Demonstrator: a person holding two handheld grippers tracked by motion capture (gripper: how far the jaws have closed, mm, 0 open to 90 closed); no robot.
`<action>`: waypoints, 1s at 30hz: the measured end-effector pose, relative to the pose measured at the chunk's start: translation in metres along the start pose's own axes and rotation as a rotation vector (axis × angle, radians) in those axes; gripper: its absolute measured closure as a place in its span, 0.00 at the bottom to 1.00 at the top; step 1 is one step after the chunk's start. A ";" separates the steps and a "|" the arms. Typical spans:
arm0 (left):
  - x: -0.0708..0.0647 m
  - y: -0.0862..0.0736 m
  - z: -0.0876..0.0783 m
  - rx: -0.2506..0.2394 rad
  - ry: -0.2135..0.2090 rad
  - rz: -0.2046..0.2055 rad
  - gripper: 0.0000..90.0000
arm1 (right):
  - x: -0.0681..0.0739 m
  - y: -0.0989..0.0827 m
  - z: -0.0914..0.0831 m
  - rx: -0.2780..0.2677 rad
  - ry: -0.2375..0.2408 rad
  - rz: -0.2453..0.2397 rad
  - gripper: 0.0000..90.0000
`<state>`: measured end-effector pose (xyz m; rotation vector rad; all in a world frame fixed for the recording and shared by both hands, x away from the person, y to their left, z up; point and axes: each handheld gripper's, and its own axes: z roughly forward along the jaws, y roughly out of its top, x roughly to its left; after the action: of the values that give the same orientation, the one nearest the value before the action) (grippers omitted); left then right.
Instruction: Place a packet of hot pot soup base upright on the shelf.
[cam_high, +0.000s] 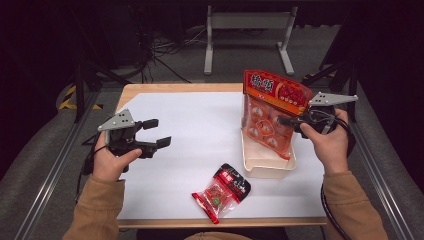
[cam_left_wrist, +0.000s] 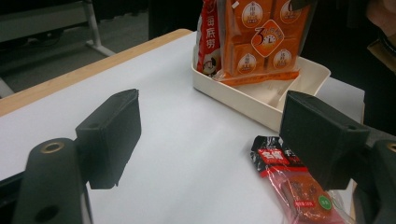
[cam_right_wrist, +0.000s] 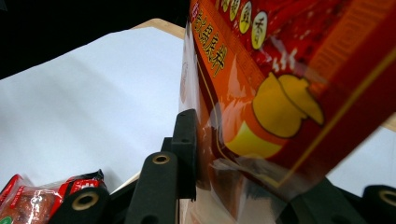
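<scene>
A large orange-red snack bag (cam_high: 270, 107) stands upright with its lower end inside a cream tray (cam_high: 267, 167) at the right of the table. My right gripper (cam_high: 284, 120) comes in from the right and is shut on the bag's side. In the right gripper view the bag (cam_right_wrist: 289, 70) sits between the jaws of that gripper (cam_right_wrist: 252, 172), with the left jaw pressed flat against the film. My left gripper (cam_high: 156, 133) hovers open over the bare left side of the table, holding nothing. A small red and black packet (cam_high: 222, 190) lies flat near the front edge.
A white sheet (cam_high: 200, 130) covers the table, with a wooden edge (cam_high: 175, 87) at the back. In the left gripper view the open left gripper (cam_left_wrist: 212, 121) faces the tray (cam_left_wrist: 261, 100), the bag (cam_left_wrist: 254, 42) and the small packet (cam_left_wrist: 299, 186). A metal stand (cam_high: 247, 22) and cables lie on the floor beyond.
</scene>
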<state>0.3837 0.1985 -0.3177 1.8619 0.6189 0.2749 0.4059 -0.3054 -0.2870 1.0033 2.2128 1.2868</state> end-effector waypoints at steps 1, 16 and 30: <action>0.000 0.000 0.000 0.000 0.000 0.000 0.24 | 0.000 0.000 0.000 0.000 0.000 0.000 0.78; 0.001 0.001 0.006 0.007 -0.010 0.003 0.24 | 0.003 -0.019 0.017 0.047 0.017 0.003 0.78; 0.003 -0.001 0.008 0.007 -0.002 0.005 0.22 | -0.003 -0.038 0.028 0.040 0.035 0.041 0.78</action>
<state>0.3895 0.1937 -0.3216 1.8707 0.6151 0.2740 0.4113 -0.3032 -0.3340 1.0537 2.2638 1.2911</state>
